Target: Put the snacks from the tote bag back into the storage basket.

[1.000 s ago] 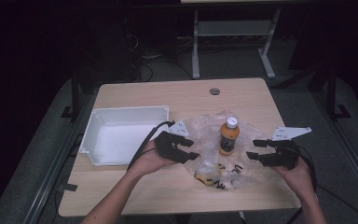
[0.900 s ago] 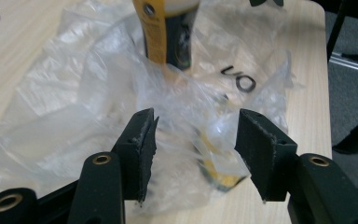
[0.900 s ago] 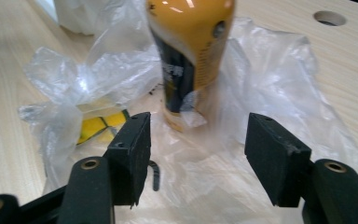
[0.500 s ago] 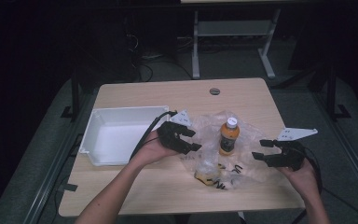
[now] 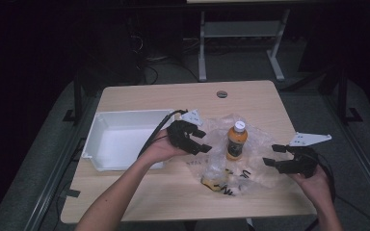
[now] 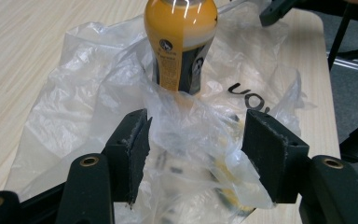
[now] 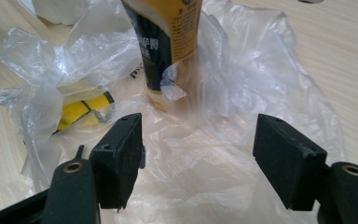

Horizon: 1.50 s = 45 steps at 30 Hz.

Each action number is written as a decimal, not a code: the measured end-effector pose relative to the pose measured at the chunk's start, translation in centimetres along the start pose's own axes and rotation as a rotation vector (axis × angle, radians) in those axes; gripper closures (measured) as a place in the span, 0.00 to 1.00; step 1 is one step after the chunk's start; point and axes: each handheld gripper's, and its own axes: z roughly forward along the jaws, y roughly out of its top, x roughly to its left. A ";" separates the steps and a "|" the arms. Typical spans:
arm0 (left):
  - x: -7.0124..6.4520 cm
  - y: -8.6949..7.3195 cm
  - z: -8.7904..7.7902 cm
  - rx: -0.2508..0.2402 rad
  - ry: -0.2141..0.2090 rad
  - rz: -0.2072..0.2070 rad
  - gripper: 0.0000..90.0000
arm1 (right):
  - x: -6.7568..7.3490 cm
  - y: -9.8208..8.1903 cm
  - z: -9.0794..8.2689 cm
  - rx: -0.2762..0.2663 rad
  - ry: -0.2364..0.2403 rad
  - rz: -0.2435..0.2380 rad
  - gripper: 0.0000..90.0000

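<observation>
An orange bottle [image 5: 236, 142] with a white cap stands upright on a crumpled clear plastic bag [image 5: 257, 171] in the middle of the table. A yellow packet [image 5: 212, 183] lies inside the bag near the front. My left gripper [image 5: 195, 142] hovers at the bag's left side; its jaws have just been opening and stand open, with a raised fold of bag [image 6: 191, 135] loose between them below the bottle [image 6: 179, 42]. My right gripper [image 5: 277, 156] is at the bag's right edge, open after widening, over flat plastic [image 7: 261, 70], facing the bottle [image 7: 168, 46] and yellow packet [image 7: 81, 112].
A white tray [image 5: 101, 139] sits at the table's left, close behind my left hand. A round hole [image 5: 221, 94] marks the far side of the table top. The table's right edge lies just beyond my right gripper. Dark floor and a metal frame lie behind the table.
My left gripper has lifted a little and drifted away from the front of the table, its jaws spreading off the bag fold. The right jaws have also widened; that hand has hardly shifted.
</observation>
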 end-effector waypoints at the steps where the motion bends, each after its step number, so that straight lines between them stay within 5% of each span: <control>1: 0.1 0.1 0.0 -0.001 0.000 -0.003 0.45 | 0.1 -0.1 0.1 0.005 0.002 0.004 0.35; 25: 2.0 4.8 2.5 0.031 -0.031 0.059 0.39 | -0.1 -0.4 0.0 0.000 -0.019 -0.017 0.32; 36: 2.1 6.8 3.6 0.063 -0.035 0.110 0.37 | -0.1 -0.2 -0.3 -0.010 -0.028 -0.018 0.32; 45: 2.2 7.7 4.2 0.067 -0.046 0.114 0.37 | 0.1 -0.1 0.2 0.002 -0.014 -0.034 0.32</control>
